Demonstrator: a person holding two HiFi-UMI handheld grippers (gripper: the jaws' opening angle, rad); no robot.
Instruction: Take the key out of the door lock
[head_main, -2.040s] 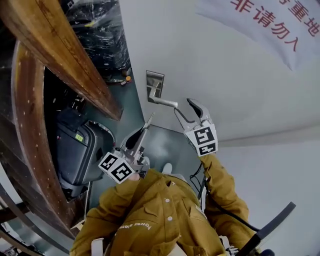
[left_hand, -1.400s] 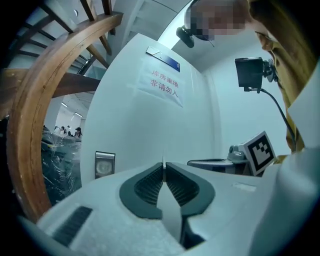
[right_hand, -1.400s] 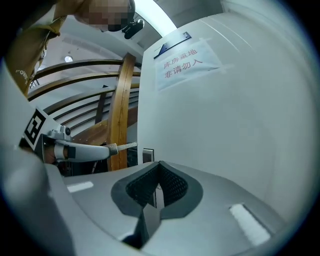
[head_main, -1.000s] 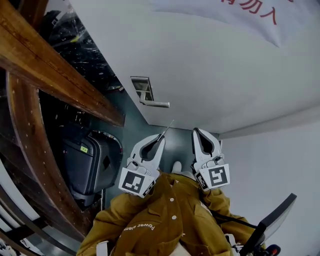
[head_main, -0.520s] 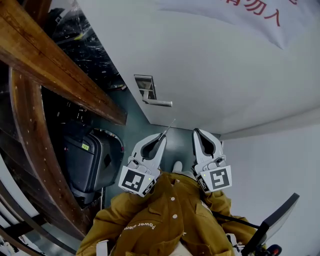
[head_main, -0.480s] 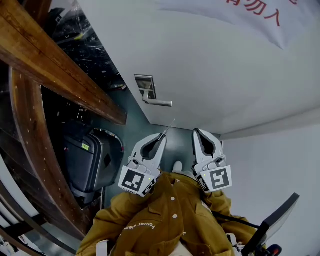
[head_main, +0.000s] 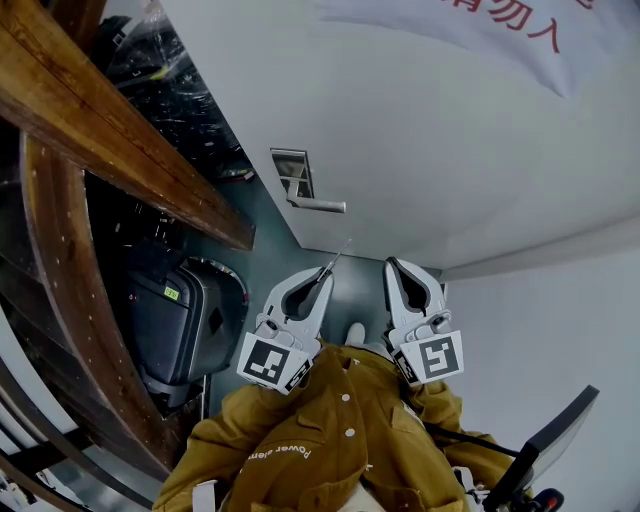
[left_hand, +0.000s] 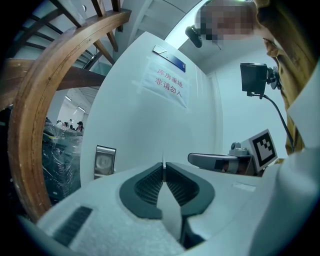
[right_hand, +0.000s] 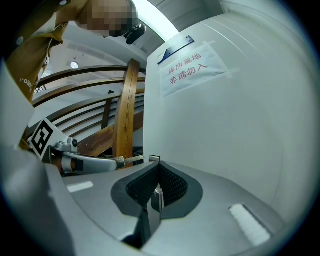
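Withdrawn from the lock (head_main: 291, 172), the left claw (head_main: 322, 275) is pinching a thin silvery key (head_main: 338, 256) edge-on. The right claw (head_main: 392, 266) is sitting closed, empty.

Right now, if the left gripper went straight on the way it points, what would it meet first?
Probably the white door, right of the lock plate; the key in the left gripper would touch first.
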